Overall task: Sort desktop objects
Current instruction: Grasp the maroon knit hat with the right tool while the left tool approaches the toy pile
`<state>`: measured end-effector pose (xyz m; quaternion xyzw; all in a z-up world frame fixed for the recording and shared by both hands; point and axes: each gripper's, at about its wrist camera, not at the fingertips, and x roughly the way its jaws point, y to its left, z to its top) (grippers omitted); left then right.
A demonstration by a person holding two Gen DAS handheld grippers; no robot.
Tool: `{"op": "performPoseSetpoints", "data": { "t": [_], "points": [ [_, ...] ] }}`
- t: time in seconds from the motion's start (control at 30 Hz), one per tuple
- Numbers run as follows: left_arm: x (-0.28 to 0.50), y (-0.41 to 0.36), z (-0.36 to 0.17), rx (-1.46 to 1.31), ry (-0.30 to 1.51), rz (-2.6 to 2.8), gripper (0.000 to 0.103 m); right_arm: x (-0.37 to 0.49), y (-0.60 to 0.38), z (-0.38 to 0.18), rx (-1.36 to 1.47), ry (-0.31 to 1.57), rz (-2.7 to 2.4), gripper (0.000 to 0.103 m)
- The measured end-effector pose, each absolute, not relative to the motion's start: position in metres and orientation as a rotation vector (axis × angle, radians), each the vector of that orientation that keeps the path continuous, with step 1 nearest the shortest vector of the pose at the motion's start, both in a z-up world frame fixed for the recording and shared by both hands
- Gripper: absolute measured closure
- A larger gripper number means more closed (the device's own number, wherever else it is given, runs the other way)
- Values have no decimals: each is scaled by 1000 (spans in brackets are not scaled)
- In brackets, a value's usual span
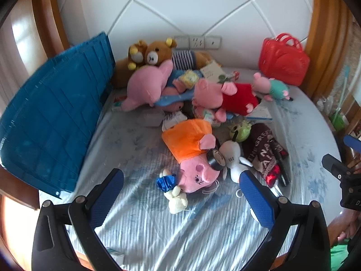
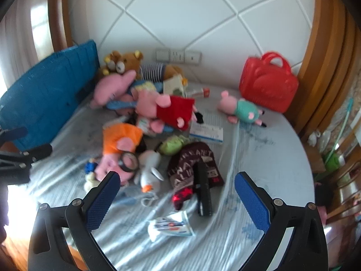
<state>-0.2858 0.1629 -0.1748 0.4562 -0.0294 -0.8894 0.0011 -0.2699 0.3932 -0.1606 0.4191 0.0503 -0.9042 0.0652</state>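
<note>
I see a round surface [image 1: 135, 225] under a pale blue striped cloth, backed by a white quilted wall panel [image 1: 191, 4] with wooden trim. A blue crate [image 1: 56, 117] leans at far left, a red case [image 2: 268, 88] stands at far right. The toys lie heaped across the middle: a brown bear [image 1: 158, 52] far back, a pig in a red dress [image 2: 167, 108], a pig in an orange dress [image 1: 191, 153] nearer. My left claw [image 1: 181, 187] hovers over the near edge, released, empty; my right claw [image 2: 177, 188] likewise, spread wide above a dark knit hat [image 2: 194, 164] and black cylinder [image 2: 203, 192]. Small items under the pile are too blurred to name.
</note>
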Motion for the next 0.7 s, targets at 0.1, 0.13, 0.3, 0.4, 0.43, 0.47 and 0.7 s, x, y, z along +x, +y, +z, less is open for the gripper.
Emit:
{"op": "performPoseSetpoints", "data": {
  "t": [0.1,0.13,0.3,0.4,0.43,0.47,0.7],
  "points": [
    [-300,165,-194,1483,-105,-2739,0,-290,405,-186,1327,153,-2685,0],
    [-304,165,-200,1496,-107,-2726,0,-295,408,-193,1344,153,-2675,0],
    [-320,165,-226,1569,-109,-2682,0,-322,415,-228,1423,159,-2638,0],
    [-330,168,-238,1611,-124,-2680,0,-336,416,-245,1461,165,-2637,0],
    [-334,169,-242,1624,-131,-2681,0,-340,417,-250,1472,167,-2639,0],
    [-337,169,-246,1637,-139,-2682,0,-345,418,-256,1486,168,-2640,0],
    [-357,163,-268,1693,-162,-2665,0,-380,423,-297,1582,171,-2643,0]
  ]
}}
